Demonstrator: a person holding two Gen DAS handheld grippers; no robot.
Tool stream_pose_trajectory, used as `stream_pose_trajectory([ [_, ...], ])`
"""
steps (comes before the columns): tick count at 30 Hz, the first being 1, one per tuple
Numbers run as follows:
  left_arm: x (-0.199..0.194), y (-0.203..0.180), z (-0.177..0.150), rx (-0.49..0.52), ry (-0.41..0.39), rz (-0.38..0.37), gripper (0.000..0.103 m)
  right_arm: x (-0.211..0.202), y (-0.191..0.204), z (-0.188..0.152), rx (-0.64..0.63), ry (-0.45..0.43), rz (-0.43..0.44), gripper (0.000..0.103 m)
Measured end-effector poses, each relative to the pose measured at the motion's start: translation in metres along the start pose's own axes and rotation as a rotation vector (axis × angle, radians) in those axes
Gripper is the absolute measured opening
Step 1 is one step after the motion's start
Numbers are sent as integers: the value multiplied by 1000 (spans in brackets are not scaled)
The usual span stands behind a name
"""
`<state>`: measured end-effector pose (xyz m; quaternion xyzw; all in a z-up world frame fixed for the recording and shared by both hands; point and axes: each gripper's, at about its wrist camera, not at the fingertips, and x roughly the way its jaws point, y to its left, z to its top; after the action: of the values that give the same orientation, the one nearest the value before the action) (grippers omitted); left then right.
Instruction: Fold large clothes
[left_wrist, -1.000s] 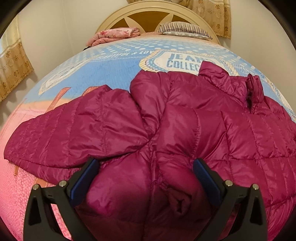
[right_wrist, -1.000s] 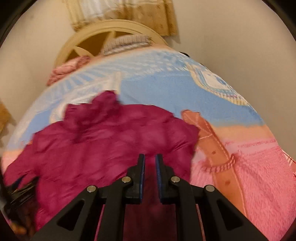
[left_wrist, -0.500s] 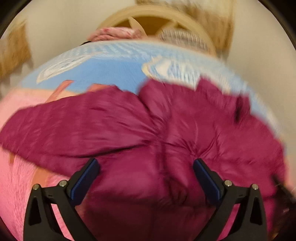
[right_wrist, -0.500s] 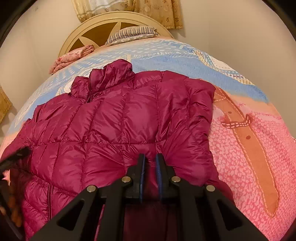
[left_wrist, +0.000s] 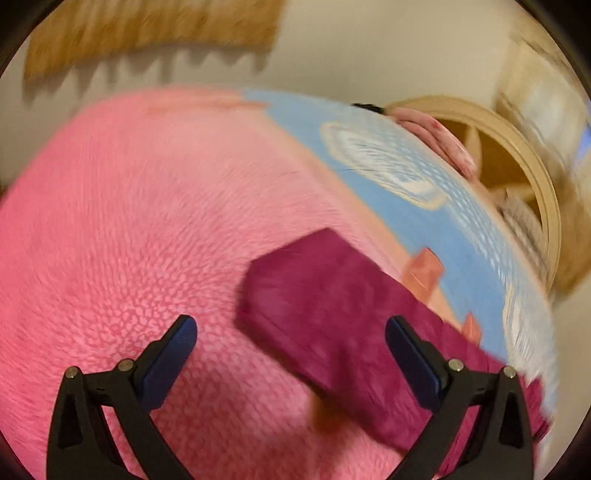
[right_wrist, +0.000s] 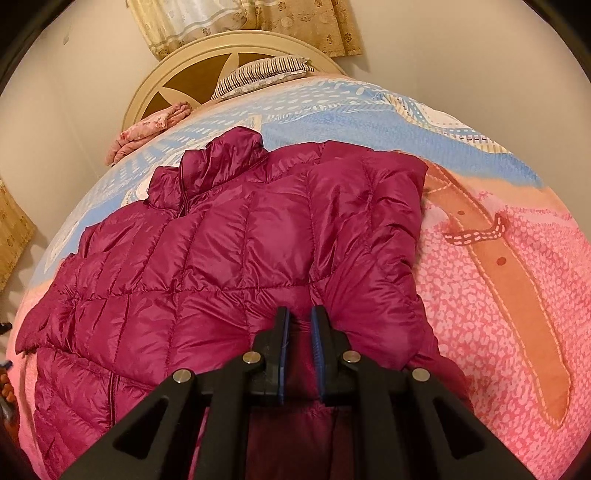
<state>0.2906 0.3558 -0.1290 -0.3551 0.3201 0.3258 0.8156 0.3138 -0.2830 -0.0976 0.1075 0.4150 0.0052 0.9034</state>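
Observation:
A magenta quilted puffer jacket lies front up on the bed, collar toward the headboard, its right sleeve folded in over the body. My right gripper is shut on a fold of the jacket's fabric near the folded sleeve. In the blurred left wrist view, the jacket's left sleeve stretches across the pink bedspread, its cuff end between and just beyond the fingers. My left gripper is wide open and empty above that sleeve.
The bed carries a pink and blue printed bedspread. A cream headboard, a striped pillow and a folded pink blanket are at the far end. Curtains hang behind; walls close both sides.
My left gripper has swung left, away from the jacket's body, and now looks down at the left sleeve's cuff. My right gripper stays shut on the fabric with the view steadier.

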Motion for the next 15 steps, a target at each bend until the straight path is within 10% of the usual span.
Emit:
stream_pose_trajectory([
  [9, 30, -15, -3, 8, 21, 38, 91, 0, 2, 0, -11, 0, -14, 12],
  [15, 34, -19, 0, 59, 14, 27, 36, 0, 1, 0, -4, 0, -6, 12],
])
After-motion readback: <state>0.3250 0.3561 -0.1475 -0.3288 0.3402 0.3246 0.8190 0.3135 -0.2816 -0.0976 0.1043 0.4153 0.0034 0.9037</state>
